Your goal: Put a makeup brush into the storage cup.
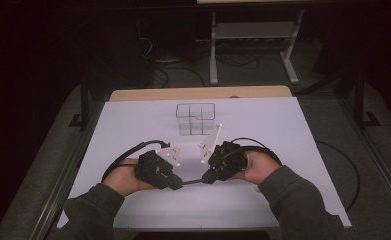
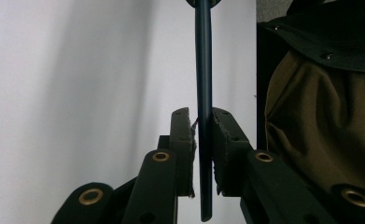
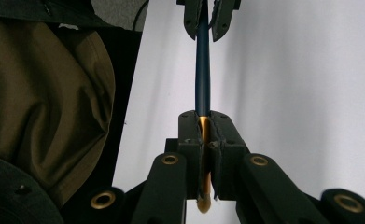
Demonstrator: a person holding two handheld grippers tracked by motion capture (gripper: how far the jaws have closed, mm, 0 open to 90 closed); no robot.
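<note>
Open desk on 3 sides, 1 clear organizer ahead

The white desk lies bare to the left, right and near edge of the left gripper and right gripper, which meet nose to nose on a thin dark pen bridging the gap between them. A clear compartment box stands just beyond, blocking the way straight ahead.

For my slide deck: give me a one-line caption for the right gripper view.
Right claw shut on the gold end of a dark blue pen, whose far end sits in the left claw.
</note>
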